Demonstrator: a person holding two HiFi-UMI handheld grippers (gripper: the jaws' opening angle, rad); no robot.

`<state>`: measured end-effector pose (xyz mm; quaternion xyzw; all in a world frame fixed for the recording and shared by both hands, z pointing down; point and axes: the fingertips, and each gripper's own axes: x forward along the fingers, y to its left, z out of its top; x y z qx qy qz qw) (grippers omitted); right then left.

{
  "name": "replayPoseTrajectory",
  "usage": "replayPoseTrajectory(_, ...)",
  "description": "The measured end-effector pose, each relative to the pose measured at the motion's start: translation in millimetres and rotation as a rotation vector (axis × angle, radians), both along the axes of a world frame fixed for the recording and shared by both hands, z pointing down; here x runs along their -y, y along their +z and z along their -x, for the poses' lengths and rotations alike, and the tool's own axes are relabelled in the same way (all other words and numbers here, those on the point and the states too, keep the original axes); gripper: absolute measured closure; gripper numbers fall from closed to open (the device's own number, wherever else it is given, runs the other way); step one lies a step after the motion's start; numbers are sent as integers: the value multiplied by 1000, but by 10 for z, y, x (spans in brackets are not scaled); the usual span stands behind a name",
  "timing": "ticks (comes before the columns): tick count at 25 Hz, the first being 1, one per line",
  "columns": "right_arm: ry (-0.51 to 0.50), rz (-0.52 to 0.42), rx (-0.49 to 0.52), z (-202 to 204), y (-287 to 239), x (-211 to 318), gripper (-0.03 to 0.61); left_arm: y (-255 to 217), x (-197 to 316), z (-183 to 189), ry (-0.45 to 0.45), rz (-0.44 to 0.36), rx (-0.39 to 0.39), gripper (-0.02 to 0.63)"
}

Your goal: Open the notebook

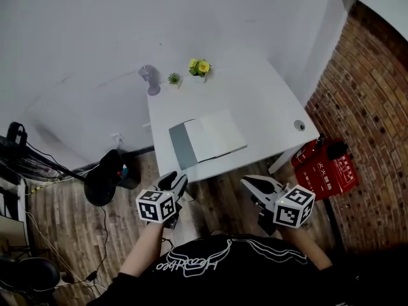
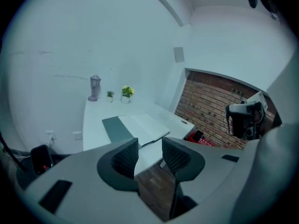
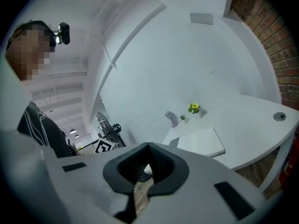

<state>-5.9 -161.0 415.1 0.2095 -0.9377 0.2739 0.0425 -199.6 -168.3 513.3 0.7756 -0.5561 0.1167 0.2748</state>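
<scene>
My left gripper (image 2: 149,149) has its jaws apart with nothing between them. My right gripper (image 3: 148,150) has its jaws pressed together and holds nothing. The notebook (image 1: 213,136) lies on the white table (image 1: 268,101) in front of both grippers, well apart from them, and it looks open, with its grey cover flat toward my left gripper's side.

The black floor fan (image 1: 22,161) is cut off by the left edge of the head view. The person's black printed shirt (image 1: 223,273) runs out of the bottom edge. At lower right, the white print on the red fire-extinguisher box (image 1: 328,171) is too small to read. In the right gripper view, the right tool (image 3: 148,146) covers the lower left corner of the grey-covered, white-paged notebook (image 3: 201,143).
</scene>
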Motion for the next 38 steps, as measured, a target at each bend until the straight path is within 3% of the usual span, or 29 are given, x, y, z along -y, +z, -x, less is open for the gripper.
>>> replayPoseTrajectory(6,-47,-40,9,-114,-145,-238,578,-697,-357,-517,87,-142,21,488)
replayPoseTrajectory(16,-100,-135,47,-340,-368,-686,580,-1475,-861,-1349,273,-305,-88,566)
replayPoseTrajectory(24,-75,-158,150,-497,-588,-862,580,-1611,-1174,-1672,331,-321,-107,577)
replayPoseTrajectory(38,-113,-190,141,-545,-626,-1149,580,-1687,-1473,-1784,334,-344,-32,578)
